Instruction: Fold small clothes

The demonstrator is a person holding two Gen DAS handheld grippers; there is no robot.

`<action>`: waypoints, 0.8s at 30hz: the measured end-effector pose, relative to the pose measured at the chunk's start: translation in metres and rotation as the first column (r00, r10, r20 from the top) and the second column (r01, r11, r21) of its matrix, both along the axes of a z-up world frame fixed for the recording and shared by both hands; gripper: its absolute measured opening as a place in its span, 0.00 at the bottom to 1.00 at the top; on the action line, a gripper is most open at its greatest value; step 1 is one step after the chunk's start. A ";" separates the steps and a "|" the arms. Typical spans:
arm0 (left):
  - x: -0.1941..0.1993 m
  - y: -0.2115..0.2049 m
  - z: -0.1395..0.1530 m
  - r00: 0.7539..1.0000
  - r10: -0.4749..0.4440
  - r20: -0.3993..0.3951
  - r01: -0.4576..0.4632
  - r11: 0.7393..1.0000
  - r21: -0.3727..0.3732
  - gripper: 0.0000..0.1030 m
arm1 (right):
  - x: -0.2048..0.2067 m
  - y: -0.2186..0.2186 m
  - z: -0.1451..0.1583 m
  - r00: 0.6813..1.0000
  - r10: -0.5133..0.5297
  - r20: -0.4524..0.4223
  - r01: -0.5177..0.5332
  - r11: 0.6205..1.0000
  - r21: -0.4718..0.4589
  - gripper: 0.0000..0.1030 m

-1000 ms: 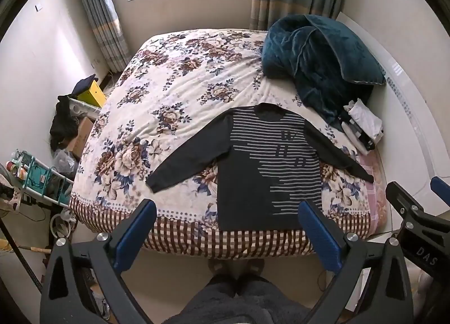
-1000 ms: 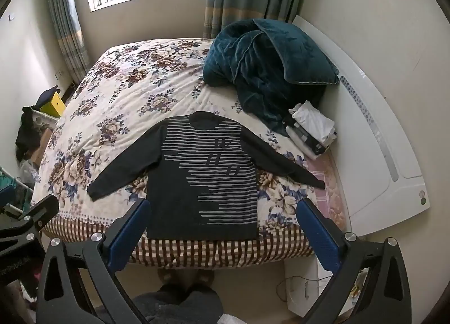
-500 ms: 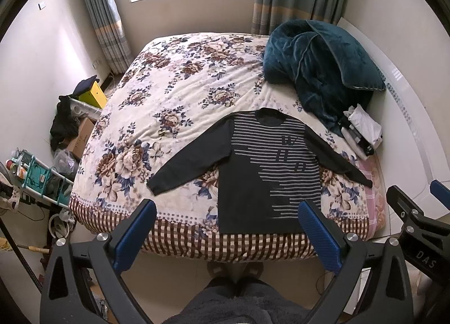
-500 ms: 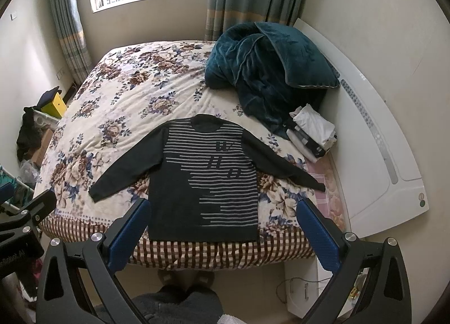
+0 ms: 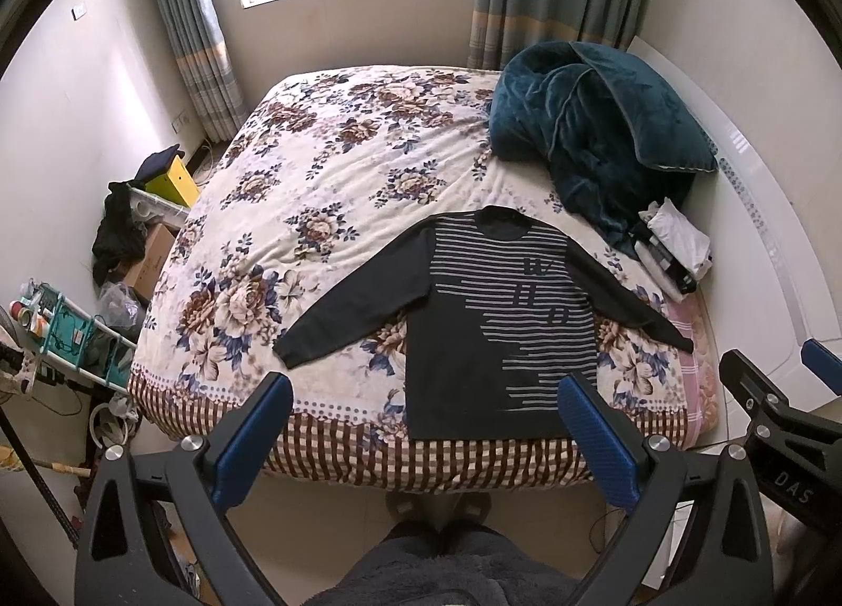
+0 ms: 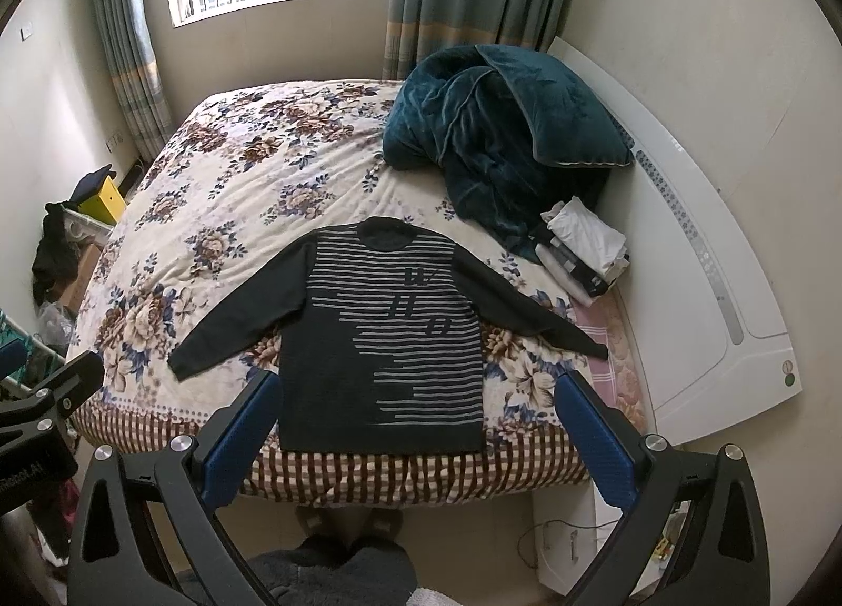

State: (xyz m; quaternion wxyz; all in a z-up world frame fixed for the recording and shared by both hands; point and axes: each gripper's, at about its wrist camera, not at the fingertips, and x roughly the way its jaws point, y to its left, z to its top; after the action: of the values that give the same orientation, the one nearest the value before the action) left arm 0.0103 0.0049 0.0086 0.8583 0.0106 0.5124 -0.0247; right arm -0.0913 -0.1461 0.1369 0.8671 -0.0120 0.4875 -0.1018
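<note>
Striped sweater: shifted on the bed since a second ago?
No. The striped sweater lies flat with its hem at the checked edge of the bedspread as before; its slight drop in frame matches the bed's, so only the cameras moved.

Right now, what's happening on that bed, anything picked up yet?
Nothing is picked up. A person stands at the foot of the bed holding both grippers up in the air, short of the mattress. The left gripper and right gripper are both open and empty. The dark striped sweater lies flat near the bed's edge, front up, both sleeves spread out, no fold made. A teal blanket and a small clothes stack sit beyond it.
</note>
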 end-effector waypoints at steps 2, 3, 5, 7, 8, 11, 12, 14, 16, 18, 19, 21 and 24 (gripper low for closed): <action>0.000 0.000 0.000 1.000 0.000 0.001 0.000 1.000 0.000 1.00 | 0.000 0.000 0.000 1.000 0.001 0.001 -0.001 1.000 -0.001 1.00; -0.001 0.000 0.000 1.000 0.000 0.001 0.000 1.000 0.000 1.00 | 0.000 0.000 0.000 1.000 0.002 0.002 -0.002 1.000 0.000 1.00; 0.001 0.000 0.001 1.000 -0.001 0.002 0.001 1.000 0.000 1.00 | 0.007 0.000 0.013 1.000 0.003 0.003 -0.003 1.000 -0.001 1.00; 0.002 -0.001 0.001 1.000 0.000 0.002 0.000 1.000 0.001 1.00 | 0.008 -0.001 0.019 1.000 0.005 0.004 -0.005 1.000 -0.001 1.00; 0.001 0.000 0.001 1.000 -0.001 0.002 0.001 1.000 -0.001 1.00 | 0.009 -0.001 0.019 1.000 0.005 0.004 -0.005 1.000 -0.002 1.00; 0.000 0.000 0.001 1.000 0.000 0.003 0.000 1.000 -0.002 1.00 | 0.008 -0.001 0.019 1.000 0.005 0.006 -0.005 1.000 -0.001 1.00; 0.000 0.000 0.001 1.000 0.000 0.004 0.000 1.000 -0.002 1.00 | 0.009 -0.001 0.019 1.000 0.006 0.005 -0.006 1.000 -0.002 1.00; 0.001 -0.001 0.001 1.000 -0.002 0.004 0.002 1.000 0.000 1.00 | 0.008 -0.001 0.019 1.000 0.005 0.007 -0.005 1.000 -0.002 1.00; 0.000 0.000 0.001 1.000 -0.001 0.006 0.001 1.000 -0.001 1.00 | 0.008 -0.001 0.019 1.000 0.005 0.007 -0.005 1.000 -0.003 1.00; -0.001 0.001 0.001 1.000 -0.001 0.006 0.001 1.000 -0.002 1.00 | 0.008 -0.001 0.019 1.000 0.005 0.008 -0.005 1.000 -0.002 1.00; 0.000 0.001 0.001 1.000 0.000 0.007 0.000 1.000 -0.002 1.00 | 0.008 -0.001 0.019 1.000 0.006 0.007 -0.006 1.000 -0.003 1.00; 0.001 0.000 0.002 1.000 0.000 0.009 0.000 1.000 -0.001 1.00 | 0.007 -0.001 0.019 1.000 0.006 0.010 -0.006 1.000 -0.002 1.00; 0.003 -0.001 0.003 1.000 0.000 0.010 0.000 1.000 -0.002 1.00 | 0.007 0.000 0.019 1.000 0.006 0.011 -0.006 1.000 -0.004 1.00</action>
State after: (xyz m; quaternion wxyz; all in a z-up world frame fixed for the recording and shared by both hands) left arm 0.0132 0.0038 0.0119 0.8610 0.0099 0.5079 -0.0251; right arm -0.0841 -0.1465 0.1560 0.8701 -0.0147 0.4823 -0.1005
